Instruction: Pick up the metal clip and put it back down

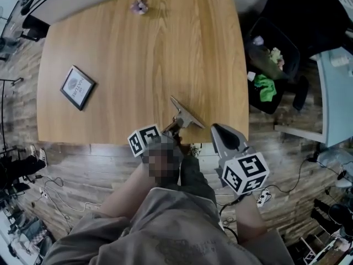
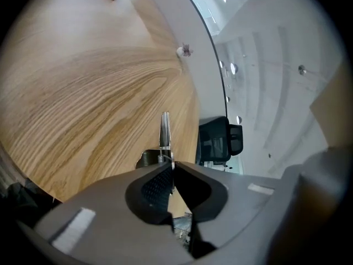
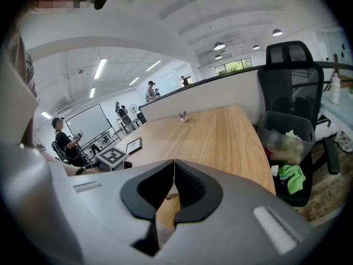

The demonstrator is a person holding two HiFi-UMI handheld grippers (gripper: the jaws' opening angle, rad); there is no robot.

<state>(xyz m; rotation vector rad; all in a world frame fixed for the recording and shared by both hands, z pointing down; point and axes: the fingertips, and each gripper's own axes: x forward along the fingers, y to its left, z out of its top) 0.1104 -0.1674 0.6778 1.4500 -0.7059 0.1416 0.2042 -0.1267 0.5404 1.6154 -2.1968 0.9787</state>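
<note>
The metal clip (image 1: 186,115) lies near the front edge of the wooden table (image 1: 138,54), its long flat blade pointing away to the upper left. My left gripper (image 1: 174,127) is shut on the clip's near handle. In the left gripper view the clip (image 2: 164,131) stands out straight from the closed jaws of the left gripper (image 2: 172,167), with its spring coil just to the left. My right gripper (image 1: 216,128) hovers at the table's front edge, right of the clip and apart from it. Its jaws meet with nothing between them in the right gripper view (image 3: 174,164).
A small framed card (image 1: 77,87) lies at the table's left and a tiny flower ornament (image 1: 139,5) at the far edge. Right of the table stands a black bin (image 1: 270,65) with rubbish, next to an office chair (image 3: 289,76). People stand far off.
</note>
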